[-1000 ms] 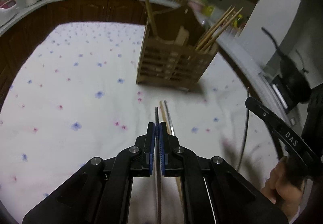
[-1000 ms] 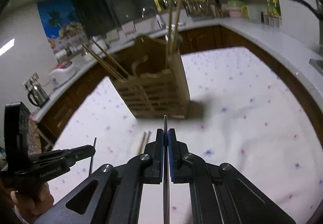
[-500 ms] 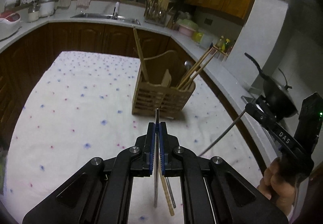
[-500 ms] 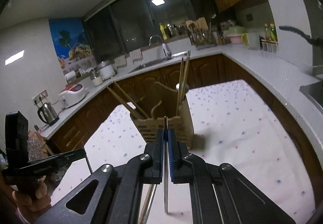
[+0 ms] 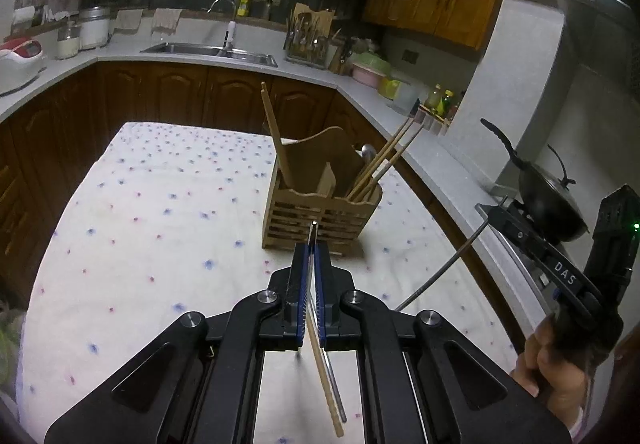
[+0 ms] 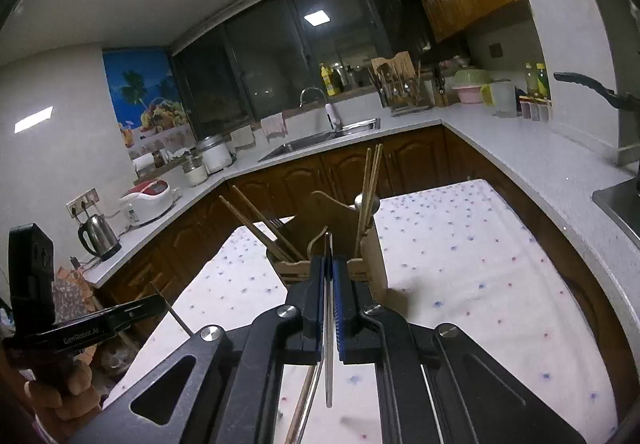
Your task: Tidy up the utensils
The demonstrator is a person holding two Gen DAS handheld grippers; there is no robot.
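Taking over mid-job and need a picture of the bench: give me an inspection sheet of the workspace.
Surface: floral tablecloth, mostly bare.
Job's things: wooden utensil holder upright, wooden chopsticks leaning inside; a wooden chopstick and a metal one lie on the cloth.
Clutter: nothing seen on the cloth.
Grippers: left gripper shut on a thin metal chopstick; right gripper shut on a metal chopstick; both raised short of the holder.
Cables: nothing seen.
Surroundings: sink, wok, kettle.
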